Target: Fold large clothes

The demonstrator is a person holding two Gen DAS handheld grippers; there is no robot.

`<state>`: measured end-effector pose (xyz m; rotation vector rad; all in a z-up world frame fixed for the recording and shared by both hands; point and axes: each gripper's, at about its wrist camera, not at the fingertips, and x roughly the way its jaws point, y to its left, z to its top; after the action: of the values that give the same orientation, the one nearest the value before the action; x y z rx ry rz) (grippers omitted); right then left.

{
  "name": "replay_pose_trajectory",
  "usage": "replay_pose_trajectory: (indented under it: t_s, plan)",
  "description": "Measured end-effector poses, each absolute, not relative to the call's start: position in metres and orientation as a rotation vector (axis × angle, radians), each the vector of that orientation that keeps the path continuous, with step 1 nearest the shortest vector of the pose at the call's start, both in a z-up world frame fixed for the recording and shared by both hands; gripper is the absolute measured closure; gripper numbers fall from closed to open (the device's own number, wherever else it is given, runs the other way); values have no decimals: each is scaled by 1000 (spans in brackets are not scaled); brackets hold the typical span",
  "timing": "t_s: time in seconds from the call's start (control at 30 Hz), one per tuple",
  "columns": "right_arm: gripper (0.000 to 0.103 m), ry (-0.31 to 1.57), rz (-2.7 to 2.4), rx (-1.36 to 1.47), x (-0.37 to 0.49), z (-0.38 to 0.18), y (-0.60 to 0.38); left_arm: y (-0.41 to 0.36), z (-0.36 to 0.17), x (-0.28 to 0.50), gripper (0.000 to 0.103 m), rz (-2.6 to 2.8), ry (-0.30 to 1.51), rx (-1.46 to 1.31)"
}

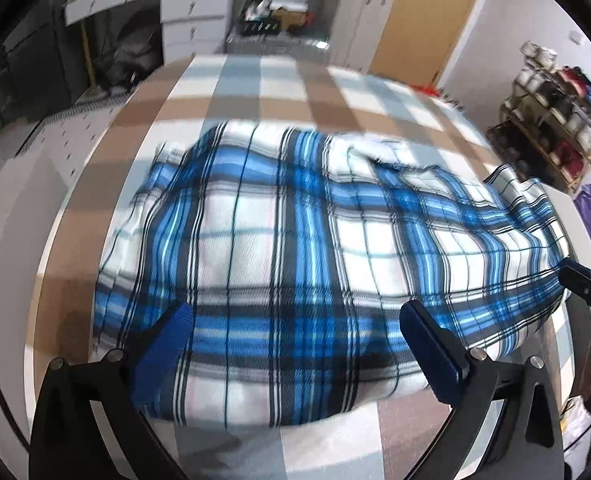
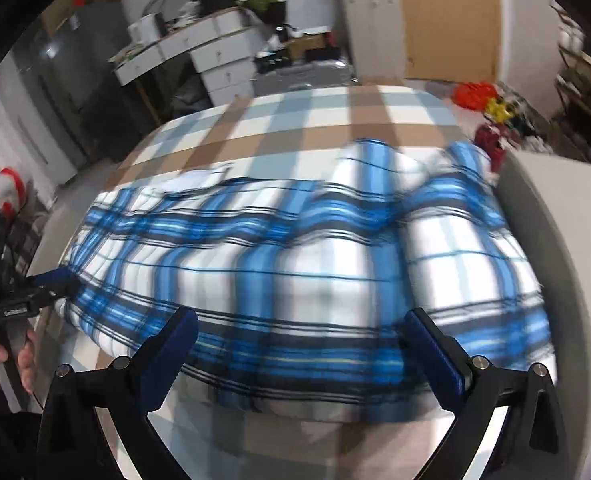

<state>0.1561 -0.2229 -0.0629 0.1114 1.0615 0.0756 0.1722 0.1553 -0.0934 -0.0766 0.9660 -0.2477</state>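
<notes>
A brown, grey and white checked cloth covers the tabletop (image 1: 295, 92), and on it lies the blue, white and black plaid garment (image 1: 295, 240), spread wide with soft ridges. It looks light, limp and prone to sagging, so the near hem and outer corners seem the best holds. The left gripper (image 1: 295, 324) and right gripper (image 2: 301, 330) both hover spread, fingers (image 1: 175, 332) grasping nothing.

One plaid shirt (image 1: 295, 240) – one checked tablecloth (image 1: 279, 88) – two grippers: left (image 1: 295, 316), right (image 2: 299, 320)
</notes>
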Motion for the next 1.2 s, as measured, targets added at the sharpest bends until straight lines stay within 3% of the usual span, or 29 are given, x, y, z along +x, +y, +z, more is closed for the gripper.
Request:
replay_pose_trajectory:
  t_s: [0.17,0.27,0.43,0.6,0.77,1.1,1.2]
  plan:
    - [0,1227,39,125,163,-103,-231,153,-113,184,1,-226,1027,-44]
    - [0,1191,32,114,165,-102,-225,150,-114,183,1,-215,1024,-26]
    - [0,1075,74,479,142,-77,-263,150,-106,180,2,-195,1023,-55]
    - [0,938,94,759,92,-69,-299,130,-74,161,2,-245,902,-82]
    - [0,1007,85,961,86,-100,-312,80,-59,152,2,-338,845,-26]
    - [0,979,22,1018,106,-105,-335,32,-102,186,2,-314,1019,102]
    - [0,892,73,1009,105,-93,-327,33,-108,190,2,-295,1013,144]
